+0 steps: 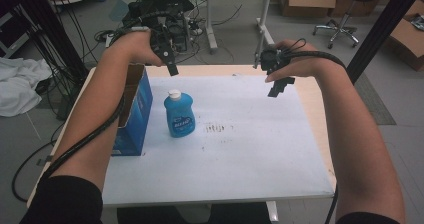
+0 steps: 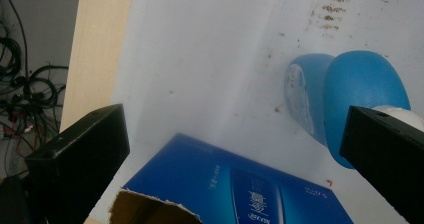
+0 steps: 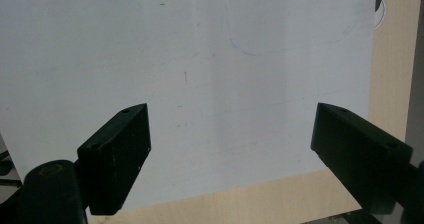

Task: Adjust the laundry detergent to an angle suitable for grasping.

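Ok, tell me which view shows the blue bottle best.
The high view: the blue bottle stands whole and upright, white cap and label visible, beside the blue box. The left gripper view sees it from above, partly behind a jaw. The right gripper view faces the bare white mat.

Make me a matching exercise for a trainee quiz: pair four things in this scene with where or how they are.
Things:
1. blue bottle
2. blue box
3. left gripper
4. right gripper

States:
A. jaws open above bare white sheet
B. upright, white cap on
C. top torn open, at the table's left edge
D. above the box and bottle

Pairs: 1-B, 2-C, 3-D, 4-A
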The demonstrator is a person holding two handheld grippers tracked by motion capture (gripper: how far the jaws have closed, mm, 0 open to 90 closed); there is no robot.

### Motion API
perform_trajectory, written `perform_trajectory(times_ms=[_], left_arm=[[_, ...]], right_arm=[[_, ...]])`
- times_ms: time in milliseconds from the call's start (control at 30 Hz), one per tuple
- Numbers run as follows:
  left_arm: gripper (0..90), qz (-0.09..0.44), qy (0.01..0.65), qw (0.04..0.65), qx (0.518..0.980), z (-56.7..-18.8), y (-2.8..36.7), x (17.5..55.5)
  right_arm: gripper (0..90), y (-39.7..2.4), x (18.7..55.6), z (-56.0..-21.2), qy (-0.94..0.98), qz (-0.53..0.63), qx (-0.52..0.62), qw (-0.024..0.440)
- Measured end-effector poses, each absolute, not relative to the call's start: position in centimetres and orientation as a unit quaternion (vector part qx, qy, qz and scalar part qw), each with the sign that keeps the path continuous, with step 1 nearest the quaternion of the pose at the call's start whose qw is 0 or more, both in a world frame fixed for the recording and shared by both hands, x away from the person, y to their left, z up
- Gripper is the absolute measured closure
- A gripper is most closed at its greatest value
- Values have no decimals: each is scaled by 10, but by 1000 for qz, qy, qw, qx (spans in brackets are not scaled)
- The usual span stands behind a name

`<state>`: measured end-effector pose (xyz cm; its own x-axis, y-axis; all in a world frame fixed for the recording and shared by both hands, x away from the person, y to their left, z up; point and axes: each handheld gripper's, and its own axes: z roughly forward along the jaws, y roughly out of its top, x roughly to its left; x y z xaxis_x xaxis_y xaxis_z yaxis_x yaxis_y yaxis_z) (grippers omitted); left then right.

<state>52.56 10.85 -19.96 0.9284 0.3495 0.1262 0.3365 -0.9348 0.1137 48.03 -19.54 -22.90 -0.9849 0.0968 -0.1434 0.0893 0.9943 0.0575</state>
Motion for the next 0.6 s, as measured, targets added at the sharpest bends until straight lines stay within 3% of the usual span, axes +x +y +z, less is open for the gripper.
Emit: perform_trajectory(times_ms=[600], left_arm=[[1, 76, 179, 46, 980, -196, 111, 524]], right_arm=[[163, -207, 483, -230, 996, 23, 52, 68]])
